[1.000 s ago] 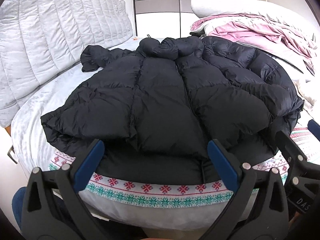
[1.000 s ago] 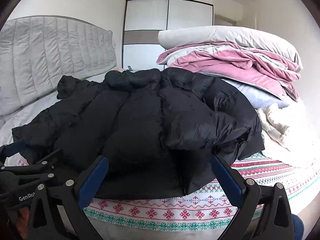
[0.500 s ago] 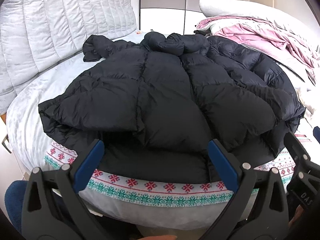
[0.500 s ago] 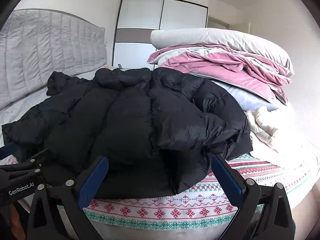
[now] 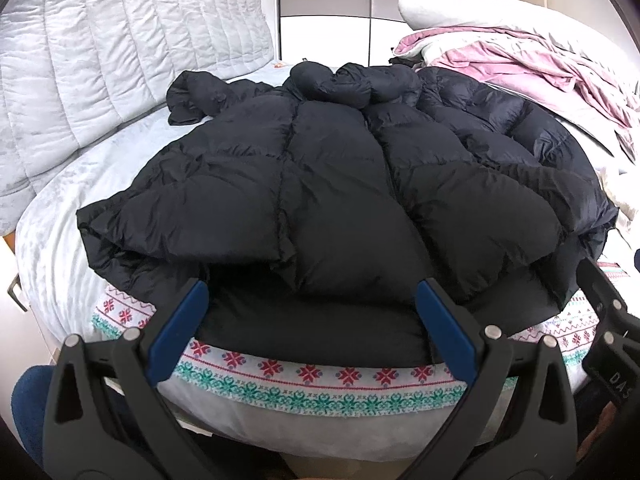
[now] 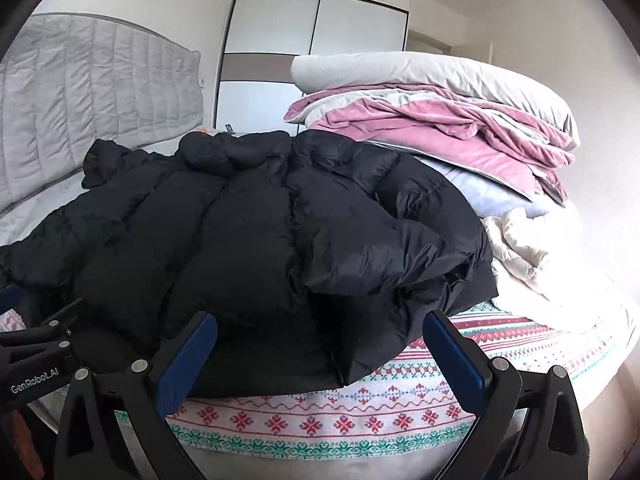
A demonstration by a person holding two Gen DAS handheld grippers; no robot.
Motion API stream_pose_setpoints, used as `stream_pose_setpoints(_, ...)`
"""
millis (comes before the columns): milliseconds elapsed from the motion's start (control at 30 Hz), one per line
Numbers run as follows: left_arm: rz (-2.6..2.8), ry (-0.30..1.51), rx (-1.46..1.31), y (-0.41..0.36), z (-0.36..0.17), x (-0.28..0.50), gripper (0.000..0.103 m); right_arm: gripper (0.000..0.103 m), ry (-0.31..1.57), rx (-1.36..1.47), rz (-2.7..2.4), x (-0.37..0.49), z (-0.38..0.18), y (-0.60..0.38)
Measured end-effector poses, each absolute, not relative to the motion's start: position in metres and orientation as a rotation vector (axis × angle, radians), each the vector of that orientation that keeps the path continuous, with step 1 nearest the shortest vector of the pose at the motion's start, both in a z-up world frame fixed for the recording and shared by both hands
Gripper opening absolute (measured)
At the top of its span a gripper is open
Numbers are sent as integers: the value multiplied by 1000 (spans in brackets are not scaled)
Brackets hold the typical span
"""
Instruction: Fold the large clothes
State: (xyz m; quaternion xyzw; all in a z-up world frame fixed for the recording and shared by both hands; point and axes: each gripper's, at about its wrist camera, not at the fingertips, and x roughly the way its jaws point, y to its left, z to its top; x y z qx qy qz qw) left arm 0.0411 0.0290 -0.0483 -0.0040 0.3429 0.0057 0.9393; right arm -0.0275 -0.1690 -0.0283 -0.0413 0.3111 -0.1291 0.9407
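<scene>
A black puffer jacket (image 5: 344, 184) lies spread on the bed (image 5: 60, 208), hem toward the grippers, collar at the far end, its long axis running straight away from them; left of the jacket stands a grey headboard (image 5: 100, 60); the left gripper (image 5: 312, 328) hangs released over the near hem, gripping nothing; the right gripper (image 6: 320, 356) hangs likewise spread and empty; both sit about equally near; right of the jacket, pink bedding (image 6: 460, 136) is heaped.

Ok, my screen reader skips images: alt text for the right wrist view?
A black puffer jacket lies spread on a bed, with the open right gripper empty before its hem. Pink and grey bedding is piled behind it.
</scene>
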Motion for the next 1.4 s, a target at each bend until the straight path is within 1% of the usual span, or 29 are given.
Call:
stream_pose_setpoints(267, 16, 708, -15, 34, -52, 43, 103, 103, 656, -54, -267, -23, -33, -171)
stream_pose_setpoints(533, 20, 717, -8, 37, -54, 44, 103, 103, 656, -103, -285, -22, -34, -164)
stream_pose_setpoints(700, 20, 718, -24, 45, -54, 47, 103, 103, 673, -85, -276, -20, -35, -167)
stream_pose_setpoints(767, 25, 716, -46, 62, -49, 53, 101, 103, 689, -76, -250, -17, -36, -173)
stream_pose_setpoints(800, 41, 714, -65, 72, -46, 56, 98, 103, 701, -61, -240, -14, -37, -181)
stream_pose_setpoints(933, 172, 666, -228, 144, -30, 62, 96, 103, 735, 132, -211, -7, -37, -235)
stream_pose_setpoints(1000, 238, 679, -276, 173, -26, 65, 96, 103, 769, 208, -215, 0, -43, -262)
stream_pose_setpoints(1100, 314, 712, -273, 200, -29, 75, 96, 103, 842, 306, -203, 10, -57, -288)
stream_pose_setpoints(1133, 321, 728, -300, 207, -33, 81, 96, 103, 860, 385, -172, 15, -63, -299)
stream_pose_setpoints(1233, 316, 795, -379, 217, -51, 96, 95, 103, 855, 567, -123, 26, -75, -321)
stream_pose_setpoints(1267, 311, 837, -387, 216, -62, 106, 91, 103, 866, 578, -122, 32, -79, -325)
stream_pose_setpoints(1300, 309, 872, -381, 212, -70, 114, 76, 103, 884, 564, -136, 38, -82, -325)
stream_pose_setpoints(1333, 300, 903, -380, 208, -77, 117, 62, 98, 907, 519, -172, 46, -84, -324)
stream_pose_setpoints(1367, 285, 937, -397, 208, -86, 121, 57, 85, 908, 477, -195, 52, -84, -323)
stream_pose_setpoints(1400, 272, 952, -428, 207, -91, 122, 46, 76, 902, 418, -225, 59, -84, -323)
